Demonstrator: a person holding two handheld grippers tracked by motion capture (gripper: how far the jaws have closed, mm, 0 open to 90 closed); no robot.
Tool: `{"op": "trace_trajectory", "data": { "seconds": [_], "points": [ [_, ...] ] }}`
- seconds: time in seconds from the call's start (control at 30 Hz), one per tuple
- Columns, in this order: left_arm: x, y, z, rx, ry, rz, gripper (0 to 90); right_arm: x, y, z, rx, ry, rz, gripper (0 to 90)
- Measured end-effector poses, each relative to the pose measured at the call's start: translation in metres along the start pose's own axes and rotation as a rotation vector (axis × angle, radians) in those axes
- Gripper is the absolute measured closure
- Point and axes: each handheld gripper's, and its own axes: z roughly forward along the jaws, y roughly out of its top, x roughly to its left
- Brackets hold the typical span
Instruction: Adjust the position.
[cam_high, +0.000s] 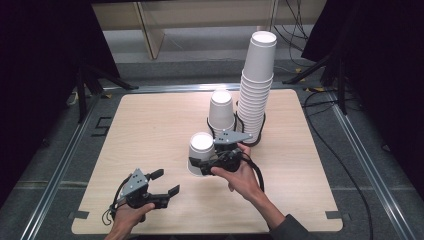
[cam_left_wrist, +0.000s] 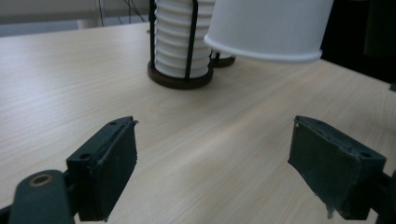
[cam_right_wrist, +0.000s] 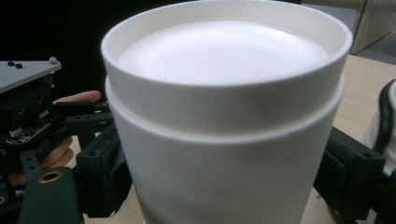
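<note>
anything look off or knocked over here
Nothing spilled or fallen. The tall cup stack stands in its black wire holder and leans slightly; the short stack is upright. The one cup off the table is held upside down in the right gripper. The left gripper is open and empty.

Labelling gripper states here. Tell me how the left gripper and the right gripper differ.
The left gripper is open and holds nothing; the right gripper is shut on an upside-down white cup. The left gripper sits near the table's front edge; the right gripper is nearer the middle. Both are hand-held and carry grey plates.
</note>
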Motion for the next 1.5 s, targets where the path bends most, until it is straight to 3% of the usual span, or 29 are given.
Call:
{"op": "trace_trajectory", "data": {
  "seconds": [0.03,0.17,0.27,0.3,0.33,0.47,0.53,0.6,0.7,0.73,1.1,1.2,1.3,1.4,1.5],
  "points": [
    [-0.003,0.000,0.003,-0.033,-0.029,0.008,14.4,0.003,0.000,0.000,0.014,0.005,0.004,17.5],
    [-0.008,0.003,0.006,-0.058,-0.027,0.013,14.4,0.005,0.001,0.002,0.008,0.019,-0.018,17.5],
    [-0.012,0.004,0.012,-0.061,-0.036,0.036,14.4,0.006,0.001,0.004,-0.002,0.038,-0.004,17.5],
    [-0.015,0.004,0.017,-0.094,-0.055,0.031,14.4,0.009,0.001,0.004,0.005,0.049,0.005,17.5],
    [-0.016,0.005,0.018,-0.094,-0.052,0.039,14.4,0.010,0.000,0.006,-0.005,0.073,0.014,17.5],
    [-0.019,0.005,0.023,-0.092,-0.059,0.046,14.4,0.014,0.000,0.009,0.001,0.062,-0.016,17.5],
    [-0.020,0.006,0.022,-0.086,-0.056,0.052,14.4,0.016,-0.002,0.012,0.006,0.085,-0.004,17.5],
    [-0.020,0.006,0.023,-0.083,-0.050,0.044,14.4,0.017,-0.004,0.015,0.012,0.070,-0.010,17.5],
    [-0.021,0.007,0.024,-0.078,-0.050,0.046,14.3,0.020,-0.006,0.019,0.017,0.088,0.009,17.5],
    [-0.023,0.006,0.026,-0.084,-0.054,0.048,12.8,0.020,-0.006,0.021,0.023,0.092,-0.024,17.6],
    [-0.024,0.005,0.031,-0.072,-0.027,0.061,2.7,0.030,-0.009,0.027,0.012,0.110,-0.036,17.6],
    [-0.024,0.004,0.034,-0.097,-0.043,0.045,1.9,0.033,-0.009,0.028,0.020,0.115,-0.034,17.6],
    [-0.024,0.005,0.033,-0.077,-0.032,0.041,1.7,0.033,-0.010,0.029,0.021,0.116,-0.041,17.6],
    [-0.024,0.005,0.035,-0.101,-0.048,0.026,1.4,0.033,-0.010,0.030,0.008,0.142,-0.017,17.6],
    [-0.025,0.005,0.034,-0.094,-0.038,0.008,1.5,0.034,-0.011,0.031,0.009,0.153,-0.010,17.6]
  ]
}}
